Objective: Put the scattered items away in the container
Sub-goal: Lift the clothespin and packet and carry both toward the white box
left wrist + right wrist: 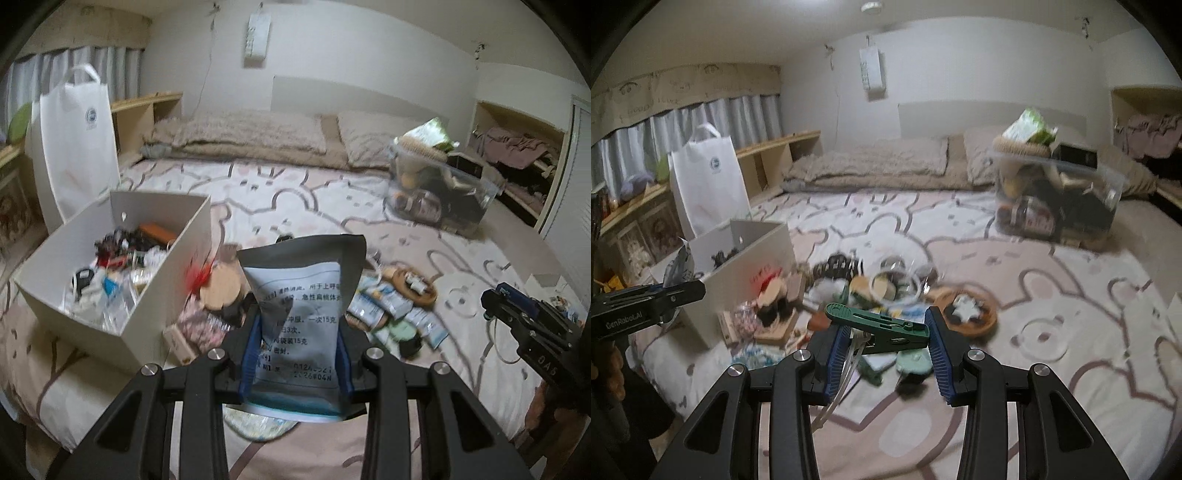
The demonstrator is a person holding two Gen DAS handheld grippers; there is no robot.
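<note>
**Both grippers loaded, above the bed**

Bed [369,206]: bear-print sheet, fills both views. Pillows along the far edge at 12.

White box [122,266]: open top, at 9 in the left view, half full of small clutter. White bag [74,136] stands just behind it at 10.

Clear bin [1056,195]: at 2 in the right view, packed, well apart from the box.

Loose pile [886,291]: mid-bed, between box and bin, just beside the box's near corner. Wooden tray [967,314] at its right edge, small packets, a cork-lid jar; the rest is too blurred to name.

Left gripper [299,350]: pinching a grey sachet [299,295] upright between the blue pads, printed side to camera. Sachet is off the sheet, at 3 from the box.

Right gripper [886,339]: pinching a green clip [879,325] crosswise, pads on both ends. Clear tubing hangs below it.
</note>
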